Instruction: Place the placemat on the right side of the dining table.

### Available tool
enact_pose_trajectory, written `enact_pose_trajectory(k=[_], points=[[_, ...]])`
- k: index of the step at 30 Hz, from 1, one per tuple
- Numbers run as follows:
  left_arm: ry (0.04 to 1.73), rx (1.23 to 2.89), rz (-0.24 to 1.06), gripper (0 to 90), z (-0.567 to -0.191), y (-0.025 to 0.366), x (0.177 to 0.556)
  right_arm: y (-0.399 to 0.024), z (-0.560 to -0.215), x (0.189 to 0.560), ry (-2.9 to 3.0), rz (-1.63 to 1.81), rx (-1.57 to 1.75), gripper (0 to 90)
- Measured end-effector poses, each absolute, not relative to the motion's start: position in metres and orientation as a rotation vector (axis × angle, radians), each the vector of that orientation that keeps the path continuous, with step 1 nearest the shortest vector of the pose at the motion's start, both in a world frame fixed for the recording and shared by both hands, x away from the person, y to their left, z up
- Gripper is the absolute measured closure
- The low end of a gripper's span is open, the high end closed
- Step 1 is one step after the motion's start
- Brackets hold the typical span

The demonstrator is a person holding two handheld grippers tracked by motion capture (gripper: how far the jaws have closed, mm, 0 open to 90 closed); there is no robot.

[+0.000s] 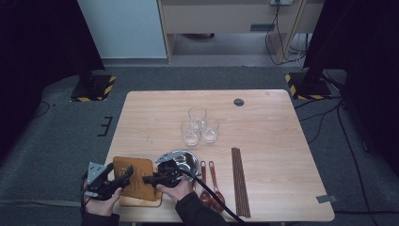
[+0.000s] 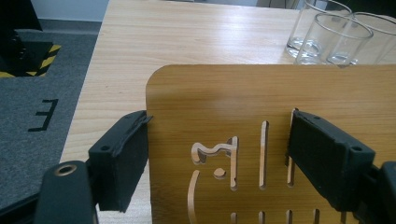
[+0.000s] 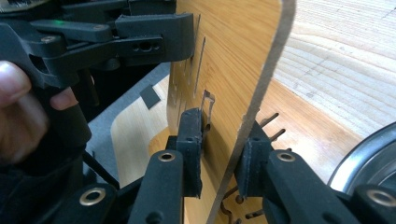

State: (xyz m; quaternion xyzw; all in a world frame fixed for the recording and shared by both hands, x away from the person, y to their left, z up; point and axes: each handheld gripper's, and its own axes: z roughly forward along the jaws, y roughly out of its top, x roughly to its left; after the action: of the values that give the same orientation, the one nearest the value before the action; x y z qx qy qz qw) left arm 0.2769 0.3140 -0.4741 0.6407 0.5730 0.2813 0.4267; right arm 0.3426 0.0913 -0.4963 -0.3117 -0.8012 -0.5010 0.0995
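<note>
Two wooden boards point(image 1: 136, 181), three glasses point(image 1: 200, 125), two spoons point(image 1: 209, 181).

Grey carpet floor point(image 1: 56, 136), pale wall panel point(image 1: 122, 28), what may be a wooden desk point(image 1: 226, 19) behind

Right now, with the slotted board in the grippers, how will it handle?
Probably stiff: the board shows no sag where the left gripper clamps it. Likely light, since its edge looks thin. Its slots may weaken it, so twisting could crack it.
</note>
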Motion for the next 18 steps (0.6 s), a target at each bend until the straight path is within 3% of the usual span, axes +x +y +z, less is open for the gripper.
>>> enact_pose_trajectory(k=[18], points=[[1.394, 1.593, 0.703, 20.5, -0.4730, 0.3168, 0.2761, 0.0870, -0.4979, 0.3445, -2.274, -1.509, -0.904, 83.1]])
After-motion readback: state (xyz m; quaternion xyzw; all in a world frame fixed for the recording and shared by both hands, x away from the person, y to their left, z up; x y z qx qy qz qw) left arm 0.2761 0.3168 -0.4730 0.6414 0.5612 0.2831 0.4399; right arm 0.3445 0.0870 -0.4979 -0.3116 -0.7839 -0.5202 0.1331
